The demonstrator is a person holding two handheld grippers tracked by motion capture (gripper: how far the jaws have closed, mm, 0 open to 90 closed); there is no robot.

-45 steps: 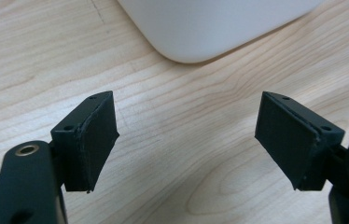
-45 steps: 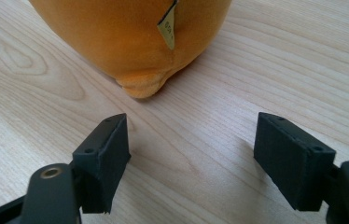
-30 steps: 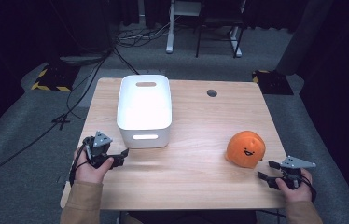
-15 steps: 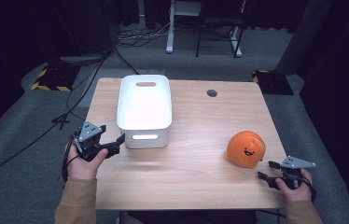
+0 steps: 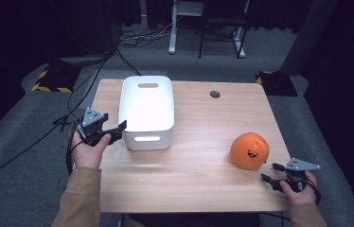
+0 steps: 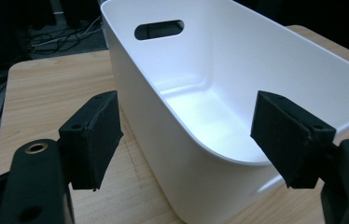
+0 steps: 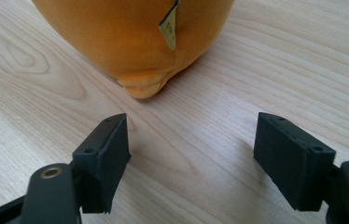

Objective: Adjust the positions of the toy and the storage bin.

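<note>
So my left gripper (image 5: 117, 131) is hanging just off the near left corner of the white bin (image 5: 147, 113), jaws pointing at it. They're sitting apart, and they've just been closing in a bit. In the left gripper view the bin's near corner is sitting right between the two black pads (image 6: 95, 137), one pad outside the left wall and the other over the near rim, but neither one is pressing on the plastic. So I'm straddling the corner, not pinching it.

The bin is standing upright on the wooden table (image 5: 203, 189), toward the left and back, with handle slots in both short walls.

My right gripper (image 5: 270, 174) is resting low at the table's near right corner, jaws spread wide with only bare wood between them. The orange plush toy (image 5: 248, 150) is sitting just ahead of them, near but not touching; in the right gripper view its fuzzy bottom and a little tag (image 7: 169, 28) are sticking out right above the gap. The plush and the bin are well apart from each other.
</note>
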